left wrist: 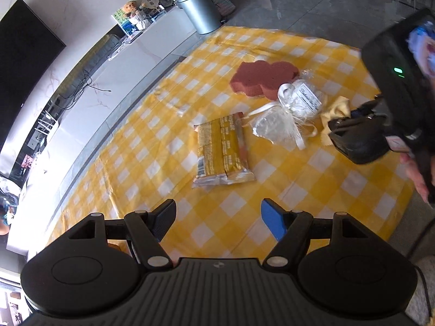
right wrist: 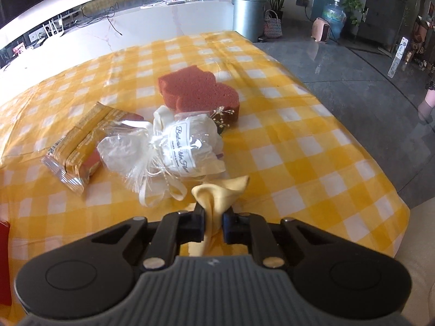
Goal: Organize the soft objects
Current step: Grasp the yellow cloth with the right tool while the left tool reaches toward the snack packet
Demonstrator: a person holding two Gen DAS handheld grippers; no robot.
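On counter, near edge: yellow cloth (right wrist: 217, 190) pinched in right tongs (right wrist: 213, 224), beside cellophane gift bag (right wrist: 187, 146). Red sponge (right wrist: 198, 89) behind; gold packet (left wrist: 221, 152) apart. Left tongs (left wrist: 217, 217) spread wide, empty.

Porous matt sponge (right wrist: 198, 92), crinkly glossy cellophane bag (right wrist: 174, 146), seemingly soft yellow cloth (right wrist: 217, 193).
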